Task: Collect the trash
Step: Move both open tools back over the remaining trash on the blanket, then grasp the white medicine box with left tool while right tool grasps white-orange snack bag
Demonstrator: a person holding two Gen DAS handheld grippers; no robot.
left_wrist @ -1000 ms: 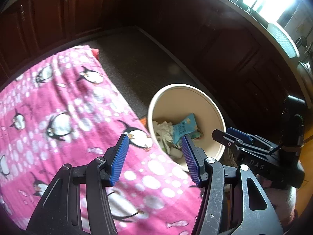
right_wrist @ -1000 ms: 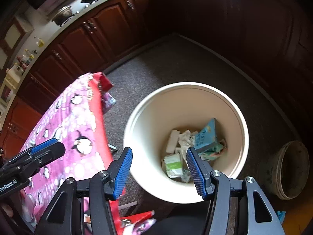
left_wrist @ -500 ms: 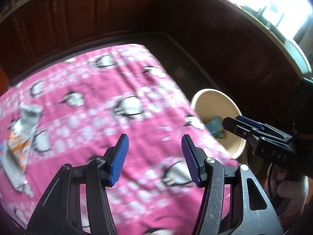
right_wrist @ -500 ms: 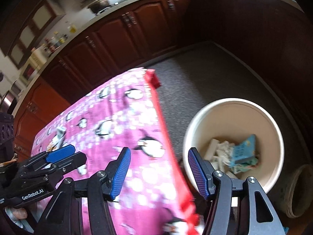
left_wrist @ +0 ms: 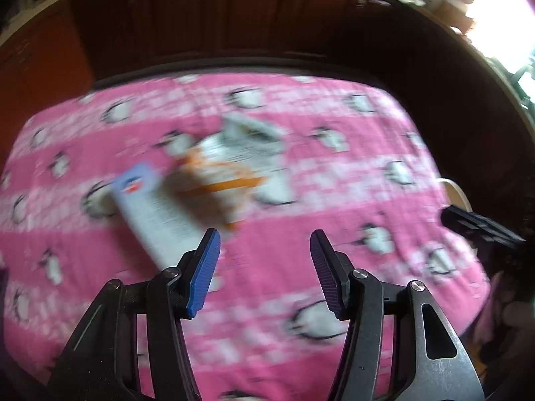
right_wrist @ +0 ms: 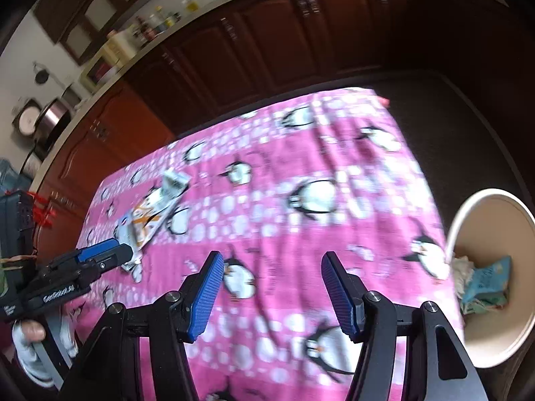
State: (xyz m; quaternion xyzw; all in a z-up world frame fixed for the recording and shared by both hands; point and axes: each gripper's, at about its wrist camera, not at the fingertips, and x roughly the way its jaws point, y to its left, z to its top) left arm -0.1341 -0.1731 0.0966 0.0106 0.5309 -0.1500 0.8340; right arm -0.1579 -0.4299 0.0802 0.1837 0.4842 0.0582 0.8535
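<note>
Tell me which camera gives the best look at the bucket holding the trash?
The right wrist view: the cream bucket shows its open mouth, with a blue packet and crumpled paper inside. The left wrist view catches only a blurred sliver of its rim past the pink penguin cloth.

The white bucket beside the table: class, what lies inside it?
Inside the white bucket lie a crumpled blue packet and whitish paper scraps. The pink penguin cloth hides its left part.
</note>
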